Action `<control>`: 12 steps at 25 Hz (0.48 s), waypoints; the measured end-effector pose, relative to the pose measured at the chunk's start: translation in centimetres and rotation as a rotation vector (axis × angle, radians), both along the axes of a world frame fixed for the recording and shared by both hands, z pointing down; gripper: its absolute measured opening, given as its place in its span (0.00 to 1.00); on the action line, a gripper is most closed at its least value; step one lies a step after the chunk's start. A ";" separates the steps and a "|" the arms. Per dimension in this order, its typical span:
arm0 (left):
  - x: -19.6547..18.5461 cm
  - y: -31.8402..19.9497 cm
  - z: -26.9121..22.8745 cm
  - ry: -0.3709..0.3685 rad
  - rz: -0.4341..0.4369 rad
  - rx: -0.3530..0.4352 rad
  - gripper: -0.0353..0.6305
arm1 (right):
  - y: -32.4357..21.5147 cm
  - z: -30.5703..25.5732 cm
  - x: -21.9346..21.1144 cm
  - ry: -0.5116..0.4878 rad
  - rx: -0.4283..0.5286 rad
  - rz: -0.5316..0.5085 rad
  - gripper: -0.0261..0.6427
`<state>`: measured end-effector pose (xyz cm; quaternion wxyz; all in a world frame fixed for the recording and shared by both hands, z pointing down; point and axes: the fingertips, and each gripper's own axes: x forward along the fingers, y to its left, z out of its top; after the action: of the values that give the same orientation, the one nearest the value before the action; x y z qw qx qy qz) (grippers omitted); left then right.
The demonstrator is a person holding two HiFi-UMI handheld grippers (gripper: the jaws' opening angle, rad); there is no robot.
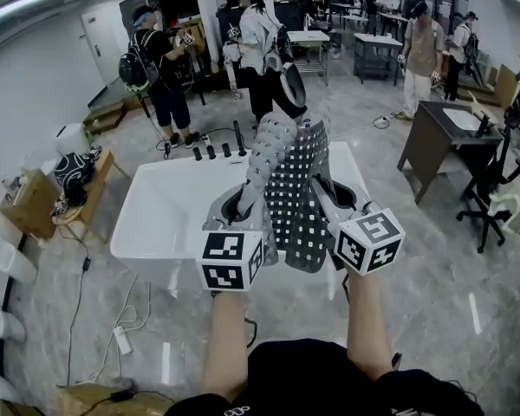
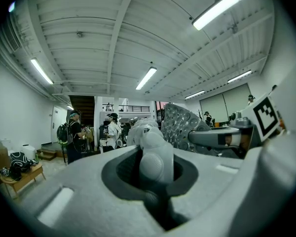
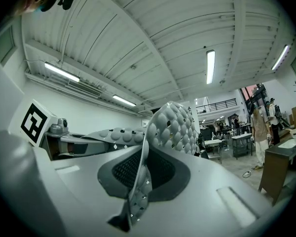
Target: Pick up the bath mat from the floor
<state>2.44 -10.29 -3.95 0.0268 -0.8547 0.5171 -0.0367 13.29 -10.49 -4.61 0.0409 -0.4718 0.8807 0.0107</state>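
Head view: bath mat (image 1: 296,193) held up at frame centre over a white tub (image 1: 156,224), long axis running bottom to top. Left gripper view: left gripper (image 2: 155,154) clamped on the bunched mat edge. Right gripper view: right gripper (image 3: 137,191) pinches a thin edge, mat rising to upper centre.

The bath mat (image 1: 299,193) hangs over the tub (image 1: 147,232), people (image 1: 159,72) standing behind it.
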 end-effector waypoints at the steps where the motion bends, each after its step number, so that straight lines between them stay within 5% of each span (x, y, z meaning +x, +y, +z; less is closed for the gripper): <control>1: -0.1 0.0 0.0 0.000 -0.001 0.000 0.12 | 0.0 0.0 -0.1 0.003 0.001 0.000 0.07; 12: 0.2 -0.3 0.6 -0.002 -0.004 -0.011 0.12 | -0.3 0.6 0.5 0.008 -0.006 0.005 0.07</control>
<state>2.65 -10.55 -3.40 0.0226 -0.8537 0.5187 -0.0402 13.74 -10.77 -4.00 0.0358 -0.4741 0.8797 0.0099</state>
